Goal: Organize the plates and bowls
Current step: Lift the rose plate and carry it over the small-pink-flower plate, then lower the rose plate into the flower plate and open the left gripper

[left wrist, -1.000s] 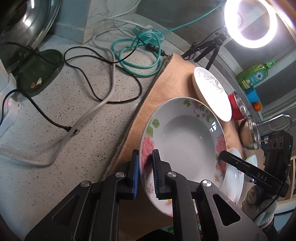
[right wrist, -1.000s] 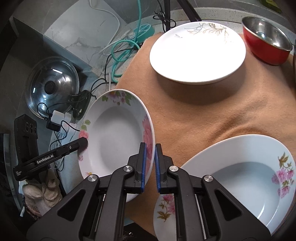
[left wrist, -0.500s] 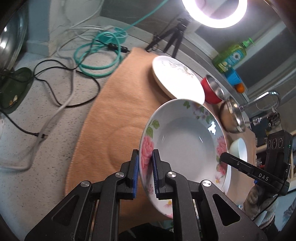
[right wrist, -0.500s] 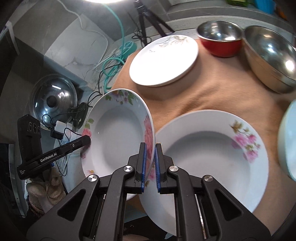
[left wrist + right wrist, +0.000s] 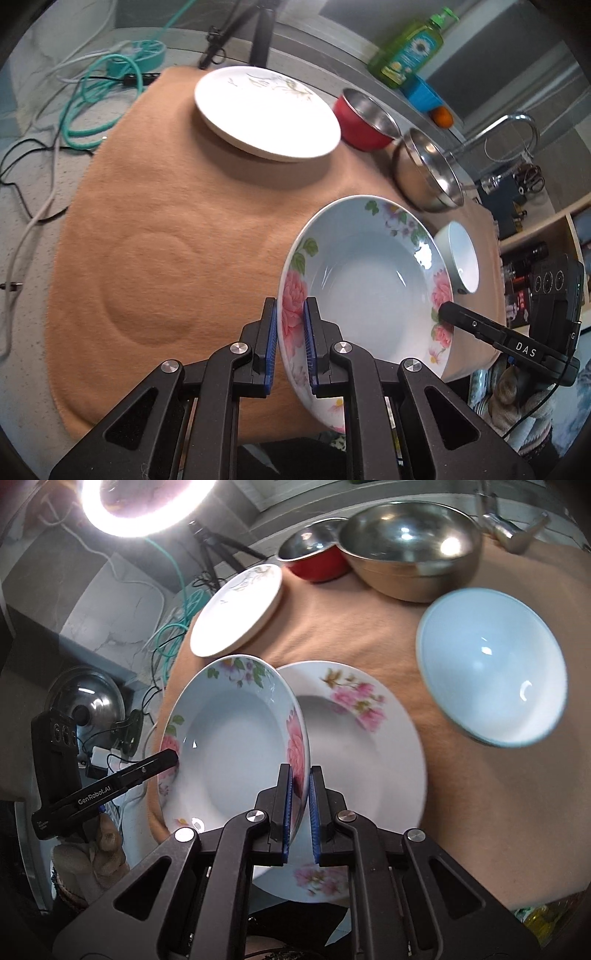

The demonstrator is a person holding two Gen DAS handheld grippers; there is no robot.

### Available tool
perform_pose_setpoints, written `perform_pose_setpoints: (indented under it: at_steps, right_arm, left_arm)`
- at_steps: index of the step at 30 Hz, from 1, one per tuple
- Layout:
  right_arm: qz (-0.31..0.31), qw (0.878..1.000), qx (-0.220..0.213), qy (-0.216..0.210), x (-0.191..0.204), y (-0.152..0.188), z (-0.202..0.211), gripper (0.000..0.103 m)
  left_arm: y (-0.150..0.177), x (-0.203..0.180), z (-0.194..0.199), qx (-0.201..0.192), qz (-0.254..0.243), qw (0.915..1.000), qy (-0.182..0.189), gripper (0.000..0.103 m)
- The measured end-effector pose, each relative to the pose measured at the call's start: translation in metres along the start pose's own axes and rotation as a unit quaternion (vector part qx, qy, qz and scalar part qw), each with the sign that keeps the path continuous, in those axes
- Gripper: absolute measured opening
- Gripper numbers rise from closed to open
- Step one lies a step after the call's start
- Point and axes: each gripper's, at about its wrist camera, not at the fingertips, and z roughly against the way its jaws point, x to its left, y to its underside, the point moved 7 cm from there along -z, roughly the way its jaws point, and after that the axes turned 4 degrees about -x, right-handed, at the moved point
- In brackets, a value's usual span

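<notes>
Orange mat (image 5: 177, 206): both grippers, L (image 5: 289, 341) & R (image 5: 299, 812), pinch floral soup plate (image 5: 236, 742); next, lower onto matching plate (image 5: 365, 738).

The near left part of the tan cloth (image 5: 155, 236) lies bare, an open stretch where a gripper could pass freely. Far across it the white flat plate (image 5: 266, 110), red bowl (image 5: 364, 120) and steel bowl (image 5: 424, 170) stand in a close row, with cables (image 5: 92, 99) crowding the counter to the far left. On the right, a second flowered plate (image 5: 365, 738) and the pale blue bowl (image 5: 491, 664) fill the cloth, leaving narrow strips between.
</notes>
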Motion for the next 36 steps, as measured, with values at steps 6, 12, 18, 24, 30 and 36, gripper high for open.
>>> perform_pose_setpoints:
  at_steps: [6,12,18,24,30,36]
  right_arm:
    - [-0.018,1.0,0.002,0.011,-0.02,0.01,0.004,0.009]
    - [-0.027,1.0,0.005,0.014,-0.029,0.015,0.004,0.009]
    - [-0.03,0.999,0.011,0.015,-0.032,0.017,0.0,0.009]
    - [-0.029,0.999,0.016,0.018,-0.031,0.019,-0.004,0.009]
    - [-0.032,0.999,0.019,0.022,-0.033,0.019,-0.006,0.01]
    - [-0.035,0.999,0.016,0.027,-0.034,0.019,-0.005,0.01]
  left_arm:
    - [0.005,-0.013,-0.013,0.017,-0.017,0.9997,0.0,0.012]
    - [0.007,-0.02,-0.019,0.024,-0.03,0.9993,-0.006,0.012]
    - [0.008,-0.023,-0.024,0.028,-0.034,0.9989,-0.014,0.012]
    - [0.009,-0.023,-0.027,0.03,-0.035,0.9987,-0.02,0.012]
    - [0.008,-0.026,-0.031,0.031,-0.039,0.9985,-0.023,0.012]
    - [0.007,-0.029,-0.033,0.033,-0.048,0.9979,-0.029,0.012]
